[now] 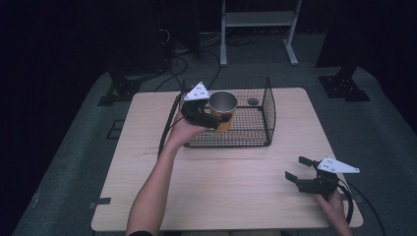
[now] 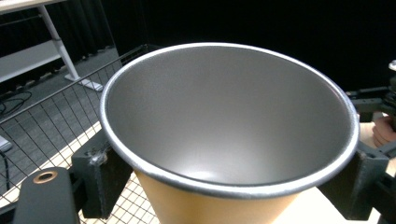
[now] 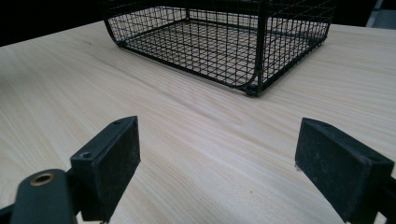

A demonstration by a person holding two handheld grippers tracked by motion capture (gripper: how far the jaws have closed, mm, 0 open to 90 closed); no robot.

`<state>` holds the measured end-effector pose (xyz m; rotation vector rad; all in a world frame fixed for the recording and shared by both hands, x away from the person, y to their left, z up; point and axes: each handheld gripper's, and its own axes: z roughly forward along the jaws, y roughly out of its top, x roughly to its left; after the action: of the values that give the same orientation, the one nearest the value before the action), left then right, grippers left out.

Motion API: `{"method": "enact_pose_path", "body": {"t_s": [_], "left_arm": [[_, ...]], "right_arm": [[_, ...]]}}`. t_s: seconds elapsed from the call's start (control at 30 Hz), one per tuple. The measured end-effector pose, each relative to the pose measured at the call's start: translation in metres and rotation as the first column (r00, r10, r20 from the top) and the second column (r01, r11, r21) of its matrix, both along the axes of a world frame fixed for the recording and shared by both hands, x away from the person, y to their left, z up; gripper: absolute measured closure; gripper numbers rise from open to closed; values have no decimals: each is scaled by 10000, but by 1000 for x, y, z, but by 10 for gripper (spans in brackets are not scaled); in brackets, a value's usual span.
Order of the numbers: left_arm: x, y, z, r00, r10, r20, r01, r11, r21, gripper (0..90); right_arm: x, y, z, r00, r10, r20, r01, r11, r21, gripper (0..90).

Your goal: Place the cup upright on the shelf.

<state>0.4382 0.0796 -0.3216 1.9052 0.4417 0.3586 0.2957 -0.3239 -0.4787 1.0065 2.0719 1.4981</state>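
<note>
No text, label or number is readable anywhere.

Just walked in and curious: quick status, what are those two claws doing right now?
Left claw shut on yellow cup, over wire basket. Right claw open, nothing in it, above table. Small dark thing on basket floor.

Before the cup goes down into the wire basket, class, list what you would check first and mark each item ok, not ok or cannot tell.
1. Left gripper clamped on the cup: ok.
2. Cup upright, mouth up: ok.
3. Cup above the wire basket: ok.
4. Small dark disc on the basket floor clear of the landing spot: cannot tell.
5. Right gripper open, away from the basket: ok.
</note>
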Motion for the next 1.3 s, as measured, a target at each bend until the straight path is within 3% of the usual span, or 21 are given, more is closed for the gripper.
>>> {"method": "enact_pose_path", "body": {"t_s": [0.97, 1.1, 1.3], "left_arm": [[45, -17, -3, 9987, 103, -492, -105, 9999, -48, 146], [50, -17, -6, 9983, 121, -573, -133, 9997, -202, 145], [56, -18, -13, 9978, 52, -659, -58, 9999, -88, 145]], "right_arm": [[0, -2, 0, 10000, 5, -28, -4, 9998, 183, 130], [0, -2, 0, 10000, 15, -22, -14, 9998, 210, 131], [0, -2, 0, 10000, 15, -9, -15, 9997, 236, 130]]}}
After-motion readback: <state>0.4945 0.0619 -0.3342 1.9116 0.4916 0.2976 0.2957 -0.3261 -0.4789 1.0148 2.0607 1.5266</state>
